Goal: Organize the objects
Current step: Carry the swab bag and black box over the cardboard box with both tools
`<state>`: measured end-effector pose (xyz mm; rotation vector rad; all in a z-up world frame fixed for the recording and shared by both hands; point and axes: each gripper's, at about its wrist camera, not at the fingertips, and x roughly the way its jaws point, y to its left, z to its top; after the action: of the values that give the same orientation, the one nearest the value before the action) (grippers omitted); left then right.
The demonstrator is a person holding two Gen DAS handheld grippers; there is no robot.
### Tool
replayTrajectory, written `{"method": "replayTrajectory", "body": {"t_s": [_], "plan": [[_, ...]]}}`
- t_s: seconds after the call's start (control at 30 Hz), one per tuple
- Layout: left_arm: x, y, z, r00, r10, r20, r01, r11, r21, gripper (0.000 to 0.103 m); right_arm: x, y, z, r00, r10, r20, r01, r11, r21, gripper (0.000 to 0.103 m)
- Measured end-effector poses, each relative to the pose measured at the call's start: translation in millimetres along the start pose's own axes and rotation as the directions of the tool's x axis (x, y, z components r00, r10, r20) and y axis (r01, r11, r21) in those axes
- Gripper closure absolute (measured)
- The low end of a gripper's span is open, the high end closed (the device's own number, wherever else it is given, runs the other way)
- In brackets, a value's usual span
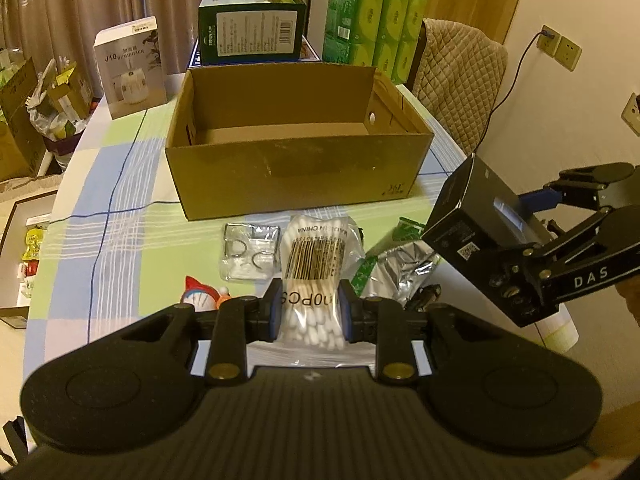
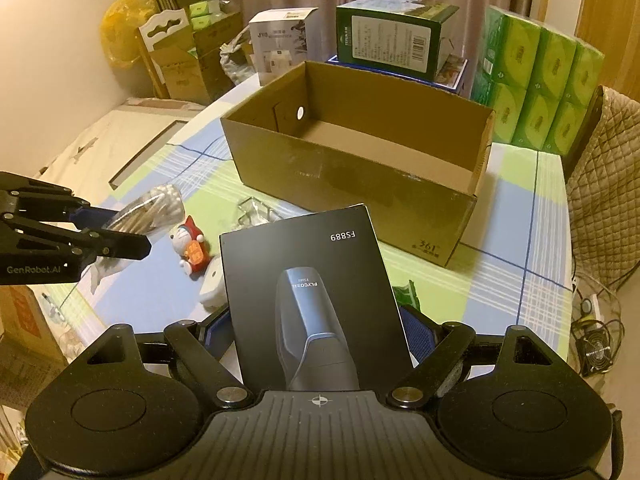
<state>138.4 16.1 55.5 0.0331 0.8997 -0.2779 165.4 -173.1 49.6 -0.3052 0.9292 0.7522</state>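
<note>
Tongs first: our left tongs [image 1: 310, 312] pinch a bag of cotton swabs [image 1: 314, 276], and our right tongs [image 2: 320, 336] squeeze a black shaver box [image 2: 308, 280]. We hold both up, near the empty cardboard box [image 1: 296, 176], probably to drop them inside.

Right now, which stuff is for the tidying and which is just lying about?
Tidying:
- bag of cotton swabs, in left gripper
- black shaver box, in right gripper
- open cardboard box
- Doraemon toy

Lying about:
- green tissue packs
- humidifier box
</note>
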Motion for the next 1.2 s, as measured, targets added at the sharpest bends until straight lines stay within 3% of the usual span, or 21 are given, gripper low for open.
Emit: {"method": "replayTrajectory", "body": {"t_s": [0.43,0.83,1.2], "plan": [[14.4,7.6,27.2,1.000,-0.002,-0.005,0.002,1.000,0.019,0.079,2.3,-17.8,26.6,1.000,-0.019,0.000,0.019,1.000,0.017,0.022],[39.3,22.1,110.0,0.999,0.030,0.035,-0.032,0.997,0.066,0.079,6.5,-61.5,120.9,0.995,-0.075,0.071,0.071,0.996,0.059,0.022],[101.1,40.2,175.8,0.997,0.061,0.045,-0.064,0.996,0.062,0.079,60.7,-109.7,187.6,0.986,-0.103,0.132,0.077,0.980,0.184,0.022]]}}
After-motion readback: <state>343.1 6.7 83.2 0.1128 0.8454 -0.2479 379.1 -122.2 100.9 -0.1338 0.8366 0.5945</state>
